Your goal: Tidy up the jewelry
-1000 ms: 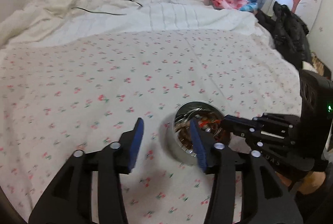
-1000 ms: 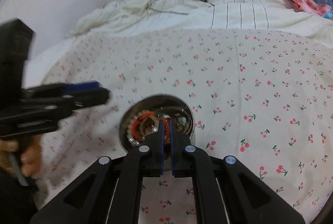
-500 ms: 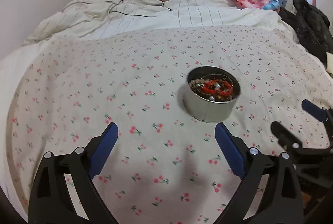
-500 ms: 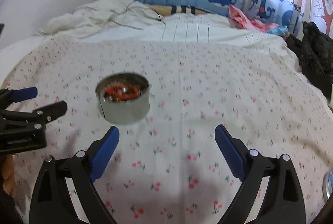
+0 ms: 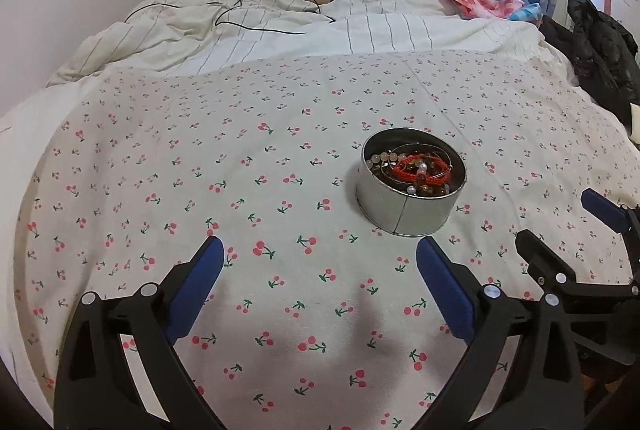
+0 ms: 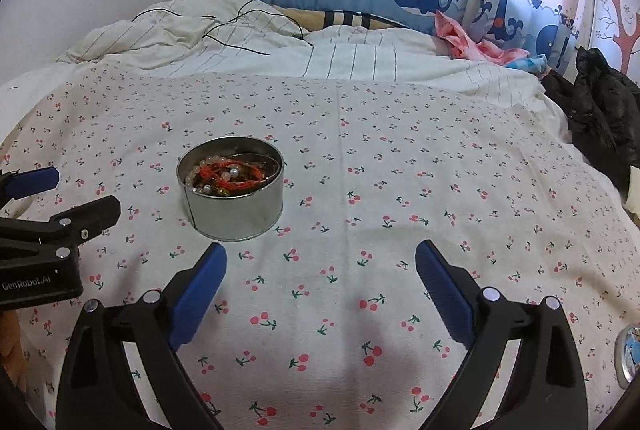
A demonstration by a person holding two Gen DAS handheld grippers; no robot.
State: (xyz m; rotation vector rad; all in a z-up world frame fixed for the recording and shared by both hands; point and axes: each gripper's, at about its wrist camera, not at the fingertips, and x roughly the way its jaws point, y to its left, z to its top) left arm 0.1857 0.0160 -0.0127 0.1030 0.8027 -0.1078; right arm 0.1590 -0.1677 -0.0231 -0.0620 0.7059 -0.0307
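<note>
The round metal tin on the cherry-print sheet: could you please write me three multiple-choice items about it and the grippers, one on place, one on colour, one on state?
1. Where does the tin stand?
A. on the cherry-print sheet
B. on the striped duvet
C. between the fingers of the left gripper

2. What colour is the braided cord bracelet that lies on top in the tin?
A. green
B. red
C. blue

3. How do the left gripper and the right gripper stand?
A. both shut on the tin
B. one shut on a bracelet
C. both open, with nothing between the fingers

Answers: 1 A, the tin rests on the flat printed sheet, clear of both grippers. 2 B, the cord is bright red among pale beads. 3 C, in each wrist view the blue pads stand wide apart over bare sheet.
</note>
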